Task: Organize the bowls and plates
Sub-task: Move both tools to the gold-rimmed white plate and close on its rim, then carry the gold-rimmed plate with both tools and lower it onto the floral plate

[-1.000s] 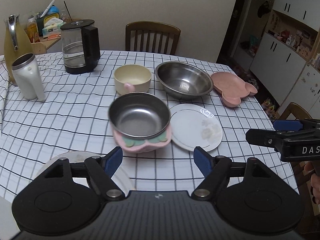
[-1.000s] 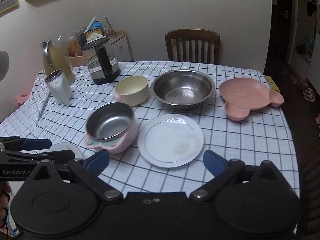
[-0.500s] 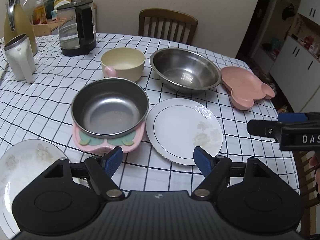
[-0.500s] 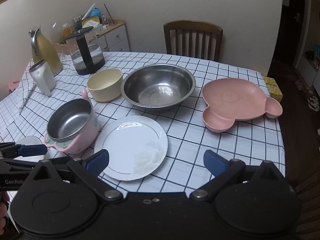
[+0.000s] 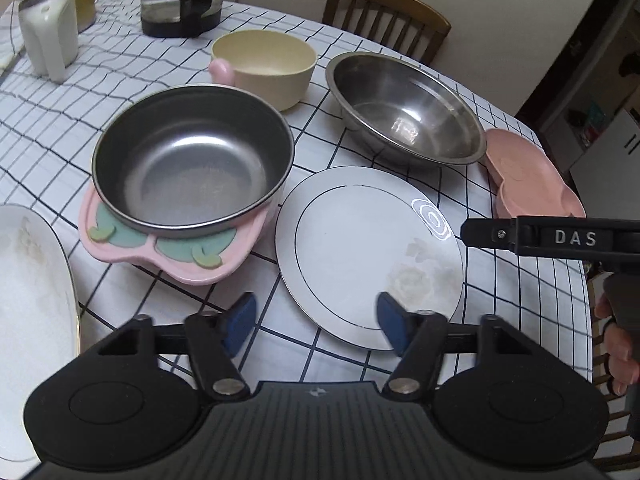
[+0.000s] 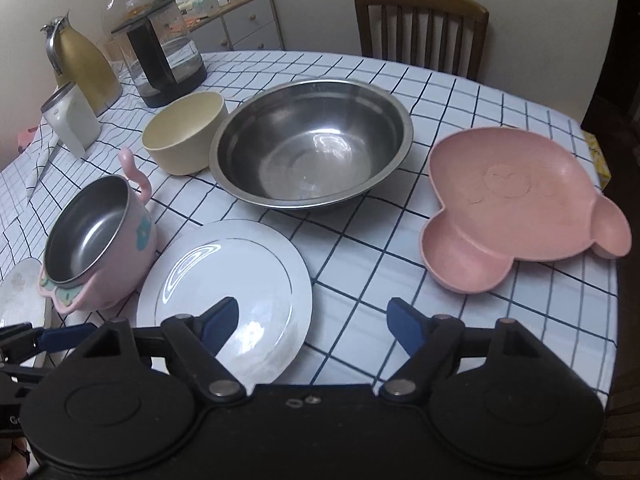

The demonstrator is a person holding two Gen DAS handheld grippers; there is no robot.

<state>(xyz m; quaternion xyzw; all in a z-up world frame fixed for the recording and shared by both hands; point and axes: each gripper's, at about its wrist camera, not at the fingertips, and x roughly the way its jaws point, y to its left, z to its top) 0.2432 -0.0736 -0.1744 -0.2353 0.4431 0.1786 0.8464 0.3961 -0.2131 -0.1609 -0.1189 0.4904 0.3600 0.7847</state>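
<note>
White plate [image 5: 368, 254] flat on the checked table [image 5: 60, 128], between pink-shelled steel bowl [image 5: 192, 160] and pink plate [image 6: 520, 208]. Big steel bowl [image 6: 312, 148], cream bowl [image 6: 184, 136] behind, nothing inside. Left gripper [image 5: 316, 320], right gripper [image 6: 312, 320] both spread wide, holding nothing.

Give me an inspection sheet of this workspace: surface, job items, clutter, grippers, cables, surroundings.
Surface: table under checked cloth.
Job's things: white plate centre; second white plate at near left edge; pink-cased steel bowl; cream bowl; large steel bowl; pink divided plate, all empty.
Clutter: glass kettle, gold flask, white jug.
Grippers: left gripper and right gripper both open, holding nothing.
Cables: nothing seen.
Surroundings: wooden chair, drawer cabinet.
</note>
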